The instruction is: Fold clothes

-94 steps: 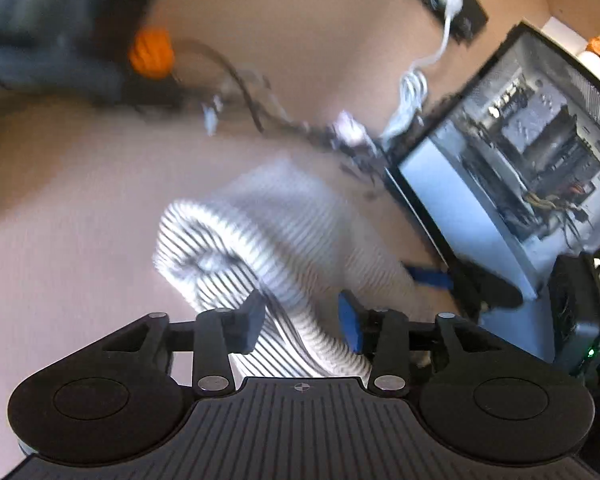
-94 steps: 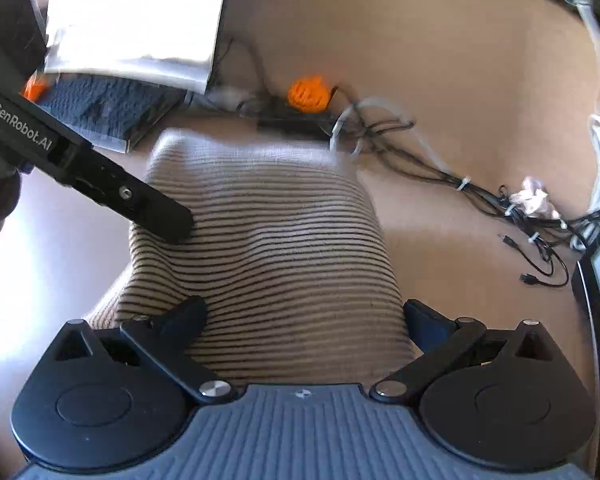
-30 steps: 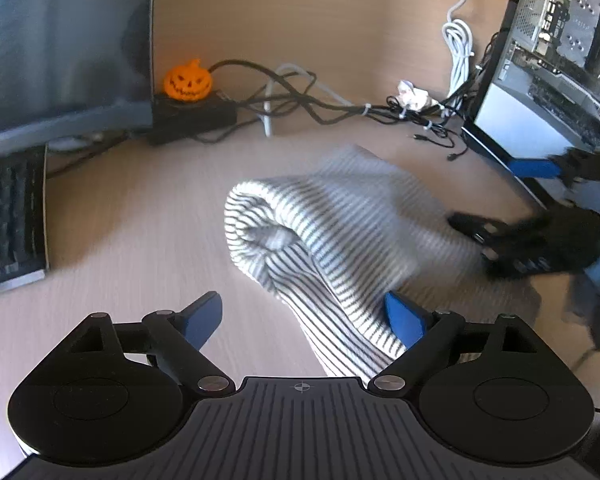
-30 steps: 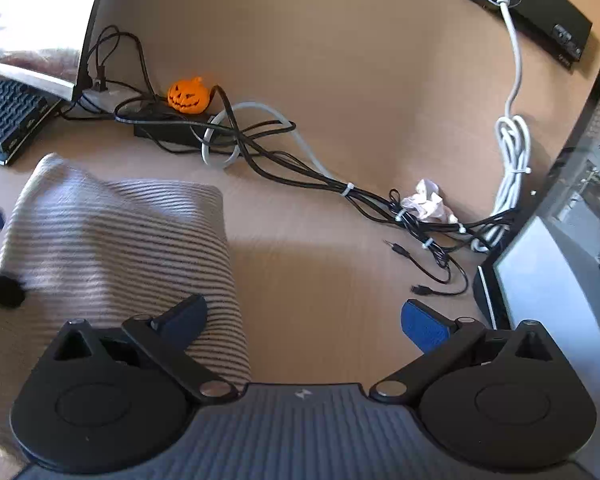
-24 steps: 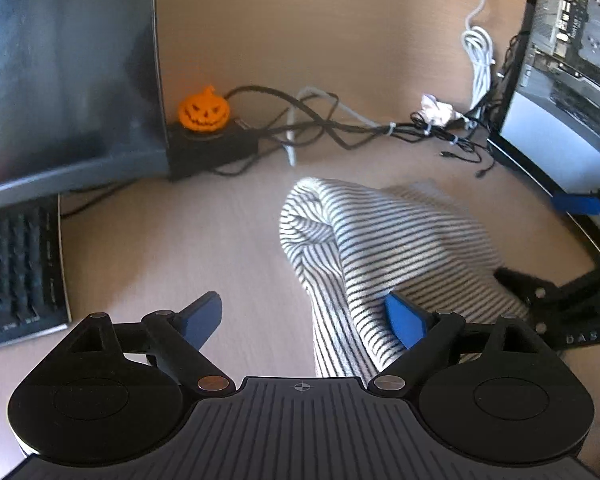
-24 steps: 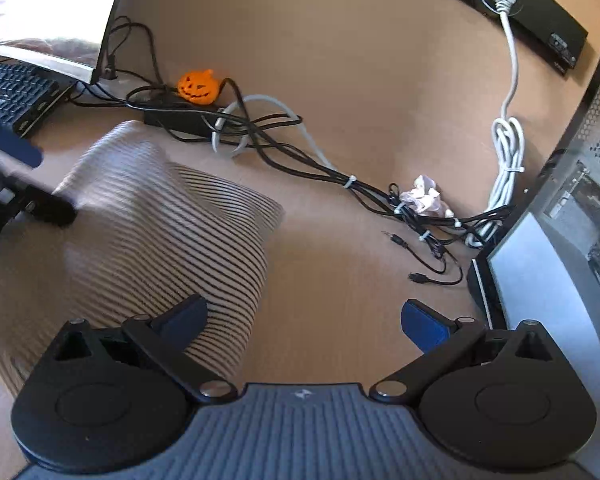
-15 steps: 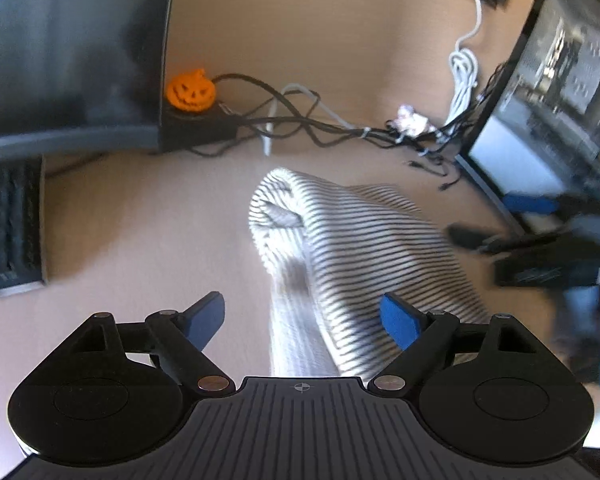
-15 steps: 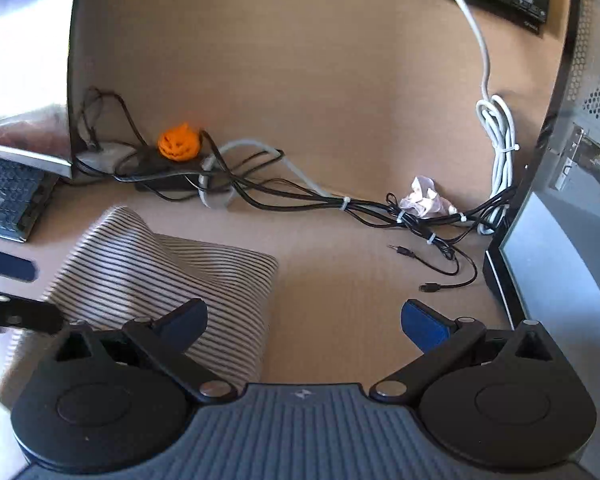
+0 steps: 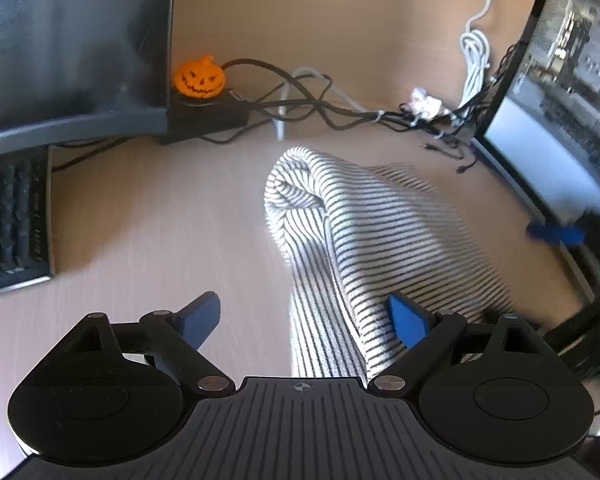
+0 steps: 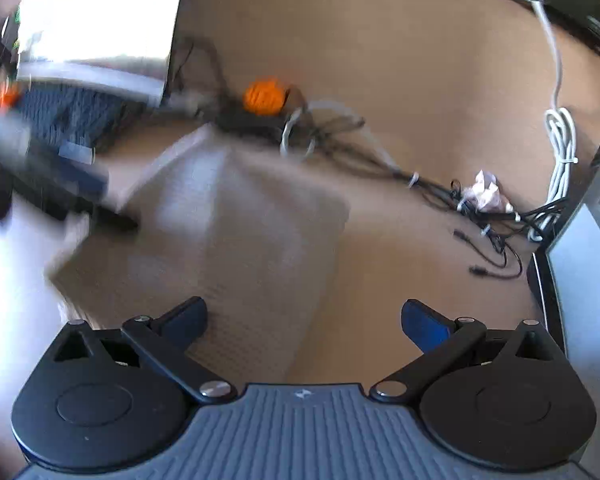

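Note:
A folded white garment with thin dark stripes point(image 9: 372, 232) lies on the light wooden desk point(image 9: 148, 224). It also shows, blurred, in the right wrist view point(image 10: 236, 224). My left gripper point(image 9: 304, 320) is open and empty, with the garment's near edge between its fingers. My right gripper point(image 10: 304, 318) is open and empty, hovering over the garment's right edge. The left gripper shows as a dark blur at the left of the right wrist view point(image 10: 60, 188).
A monitor point(image 9: 72, 40) and keyboard point(image 9: 12, 216) stand at the left. An orange pumpkin figure point(image 9: 199, 77) sits on a black box among tangled cables point(image 9: 340, 108). An open computer case point(image 9: 560, 92) stands at the right. A crumpled paper point(image 10: 486, 192) lies by the cables.
Both grippers stay open while the views swing. The right wrist view has shifted left over the garment and is now blurred by motion. The garment lies as before.

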Demonstrator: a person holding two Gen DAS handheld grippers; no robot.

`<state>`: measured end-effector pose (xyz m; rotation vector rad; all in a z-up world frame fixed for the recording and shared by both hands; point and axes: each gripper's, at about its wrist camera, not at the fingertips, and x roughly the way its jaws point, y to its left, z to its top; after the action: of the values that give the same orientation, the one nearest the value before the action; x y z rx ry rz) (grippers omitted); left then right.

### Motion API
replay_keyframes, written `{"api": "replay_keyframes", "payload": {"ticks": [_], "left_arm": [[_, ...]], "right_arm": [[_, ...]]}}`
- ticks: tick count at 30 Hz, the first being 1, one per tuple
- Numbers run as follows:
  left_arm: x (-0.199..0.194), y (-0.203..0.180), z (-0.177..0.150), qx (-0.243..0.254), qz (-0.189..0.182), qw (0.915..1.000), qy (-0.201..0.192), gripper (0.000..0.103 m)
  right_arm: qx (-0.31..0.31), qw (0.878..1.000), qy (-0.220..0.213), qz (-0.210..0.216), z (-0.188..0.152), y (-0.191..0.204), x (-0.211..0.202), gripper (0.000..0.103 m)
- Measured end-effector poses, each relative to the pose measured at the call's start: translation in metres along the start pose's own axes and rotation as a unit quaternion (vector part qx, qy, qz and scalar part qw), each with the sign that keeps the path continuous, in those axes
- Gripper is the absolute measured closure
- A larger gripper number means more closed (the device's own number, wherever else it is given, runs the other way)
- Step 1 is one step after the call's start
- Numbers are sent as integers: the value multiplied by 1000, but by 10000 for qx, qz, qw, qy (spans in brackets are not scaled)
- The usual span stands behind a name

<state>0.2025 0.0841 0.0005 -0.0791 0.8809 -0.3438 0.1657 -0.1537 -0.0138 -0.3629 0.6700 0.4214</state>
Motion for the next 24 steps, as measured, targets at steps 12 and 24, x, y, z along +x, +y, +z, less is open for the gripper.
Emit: {"api": "replay_keyframes", "payload": {"ticks": [12,24], "left_arm": [[6,0,-4,105,115,9999,47,10],[-8,7,0,-387,-513,9979,-57,11]], "right_arm": [[510,9979,-302,255,27,-23,-14,0],[853,9945,225,-558,55,-30,69,0]]}}
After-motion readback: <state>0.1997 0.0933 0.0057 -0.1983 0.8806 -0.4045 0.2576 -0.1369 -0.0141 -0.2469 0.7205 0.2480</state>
